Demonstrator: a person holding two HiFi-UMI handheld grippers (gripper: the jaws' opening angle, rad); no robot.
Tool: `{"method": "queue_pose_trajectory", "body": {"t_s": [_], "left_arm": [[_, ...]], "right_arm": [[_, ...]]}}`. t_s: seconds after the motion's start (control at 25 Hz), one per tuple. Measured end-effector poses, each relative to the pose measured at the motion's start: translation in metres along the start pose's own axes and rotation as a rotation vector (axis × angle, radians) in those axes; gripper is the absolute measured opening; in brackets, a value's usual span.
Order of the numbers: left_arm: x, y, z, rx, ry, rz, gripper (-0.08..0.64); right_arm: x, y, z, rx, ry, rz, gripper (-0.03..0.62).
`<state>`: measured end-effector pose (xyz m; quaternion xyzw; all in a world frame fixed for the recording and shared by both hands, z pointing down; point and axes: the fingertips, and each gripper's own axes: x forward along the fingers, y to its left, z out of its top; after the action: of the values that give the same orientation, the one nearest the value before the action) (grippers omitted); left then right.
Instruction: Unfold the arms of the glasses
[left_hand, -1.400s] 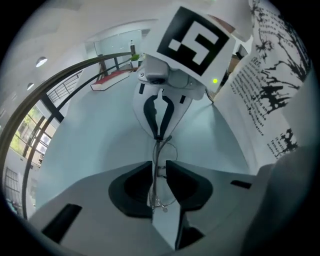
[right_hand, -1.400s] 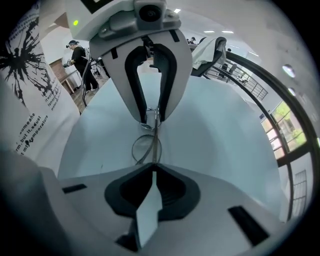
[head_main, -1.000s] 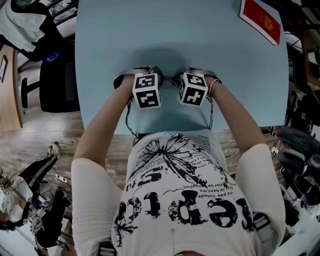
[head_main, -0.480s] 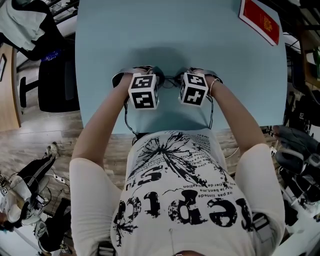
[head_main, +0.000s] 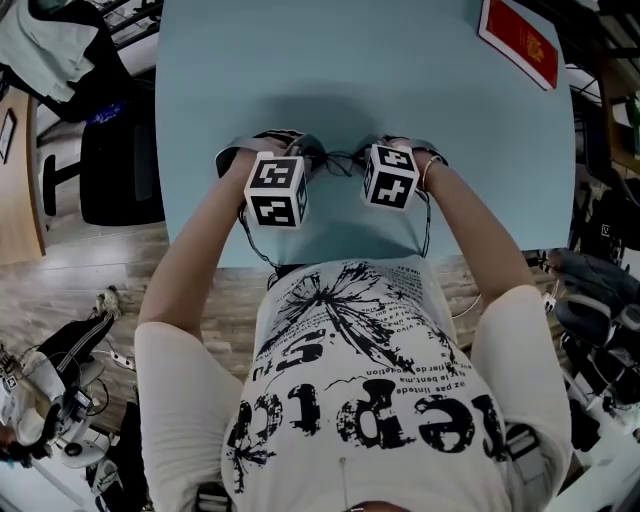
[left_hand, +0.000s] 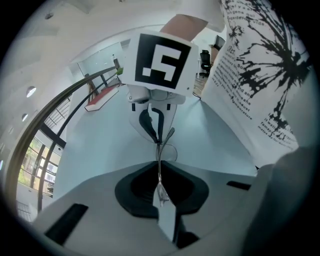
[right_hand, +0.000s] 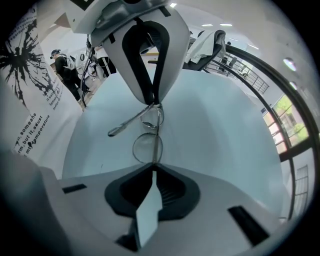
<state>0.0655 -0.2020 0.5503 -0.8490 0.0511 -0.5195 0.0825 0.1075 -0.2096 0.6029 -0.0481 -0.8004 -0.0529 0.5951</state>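
Observation:
Thin wire-rimmed glasses (head_main: 338, 158) hang just above the light blue table (head_main: 350, 70), between my two grippers. In the right gripper view both round lenses (right_hand: 148, 146) show, and one arm (right_hand: 122, 126) sticks out sideways, free. My right gripper (right_hand: 151, 175) is shut on the frame's near end. My left gripper (right_hand: 151, 100) pinches the far end opposite it. In the left gripper view my left gripper (left_hand: 160, 192) is shut on a thin metal part of the glasses that runs toward the right gripper (left_hand: 156, 127). From the head view the marker cubes hide the jaws.
A red book (head_main: 520, 40) lies at the table's far right corner. A dark chair (head_main: 120, 150) stands left of the table. The table's near edge (head_main: 330, 262) runs close under my forearms.
My left gripper has drifted a little left and risen toward the camera, and its marker cube has rolled. The right gripper has stayed put.

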Motion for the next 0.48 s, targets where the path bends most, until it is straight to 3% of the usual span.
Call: {"method": "queue_pose_trajectory", "body": {"t_s": [0.48], "left_arm": [[-0.027,0.0,-0.01,-0.002,-0.012,0.083,0.031]], "right_arm": [[-0.003,0.0,-0.002,-0.011,0.017,-0.012,0.035]]}}
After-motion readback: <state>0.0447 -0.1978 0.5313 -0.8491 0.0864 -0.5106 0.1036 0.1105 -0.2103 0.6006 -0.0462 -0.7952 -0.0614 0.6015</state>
